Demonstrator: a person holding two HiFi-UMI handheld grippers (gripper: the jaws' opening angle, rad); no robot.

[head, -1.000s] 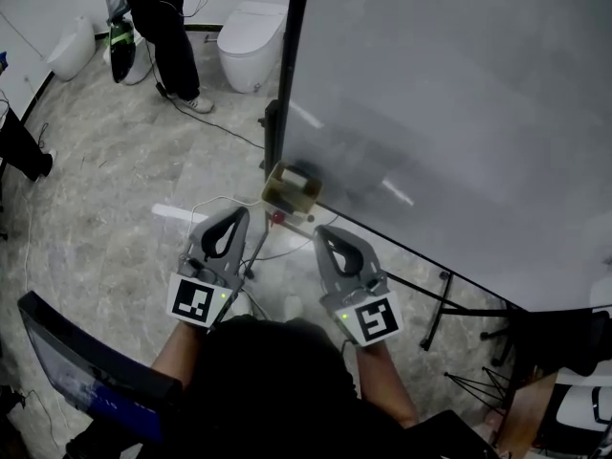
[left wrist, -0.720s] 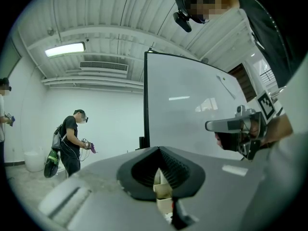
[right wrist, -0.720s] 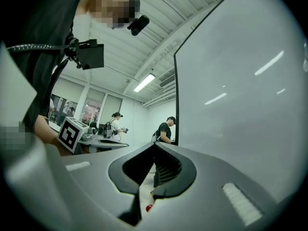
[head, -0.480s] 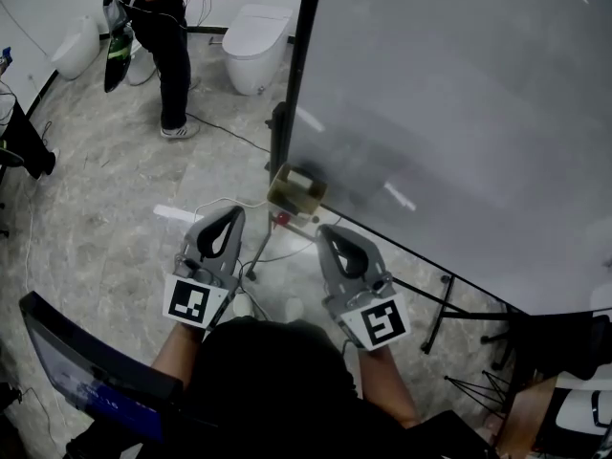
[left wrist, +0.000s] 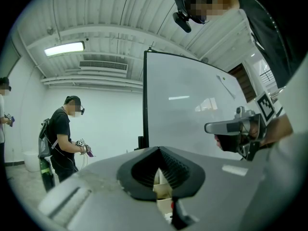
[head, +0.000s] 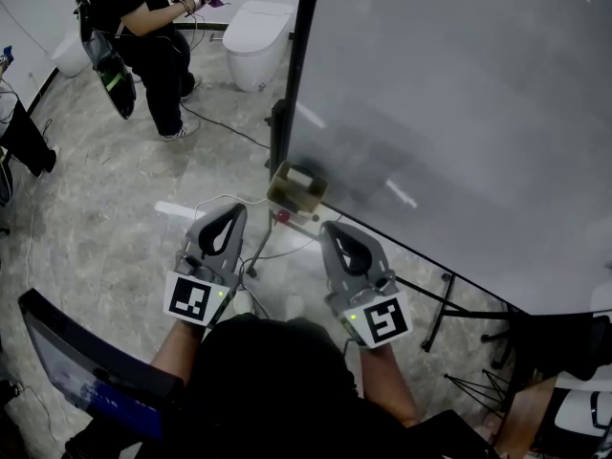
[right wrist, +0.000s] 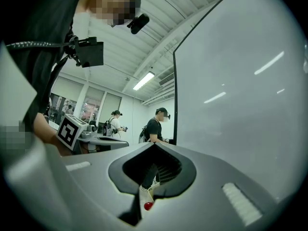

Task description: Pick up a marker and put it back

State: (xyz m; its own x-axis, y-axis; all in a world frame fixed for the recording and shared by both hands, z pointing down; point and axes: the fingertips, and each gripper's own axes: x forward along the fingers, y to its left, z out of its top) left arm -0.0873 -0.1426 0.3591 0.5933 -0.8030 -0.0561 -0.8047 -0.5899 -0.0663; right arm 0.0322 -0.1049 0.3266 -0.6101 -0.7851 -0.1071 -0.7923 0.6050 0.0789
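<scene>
Both grippers are held side by side, low in front of a big whiteboard (head: 459, 113). My left gripper (head: 232, 210) is shut with nothing in it, and so is my right gripper (head: 331, 228). Just beyond their tips an open cardboard box (head: 295, 189) sits at the board's lower left corner. A small red-tipped thing (head: 279, 217), perhaps a marker, sticks up beside it. In the left gripper view the shut jaws (left wrist: 158, 149) frame the box (left wrist: 161, 190). Through the hollow of its shut jaws (right wrist: 154, 145), the right gripper view shows the red tip (right wrist: 148, 205).
The whiteboard's black post (head: 292, 75) and stand legs (head: 449, 304) rise just ahead. A person in black (head: 143, 27) stands at the back left beside a white toilet (head: 253, 32). Cables (head: 225, 132) trail over the marble floor. A dark screen (head: 76, 371) sits at lower left.
Both grippers have stayed almost where they were, still shut. The person at the back has stepped to the left and bent forward.
</scene>
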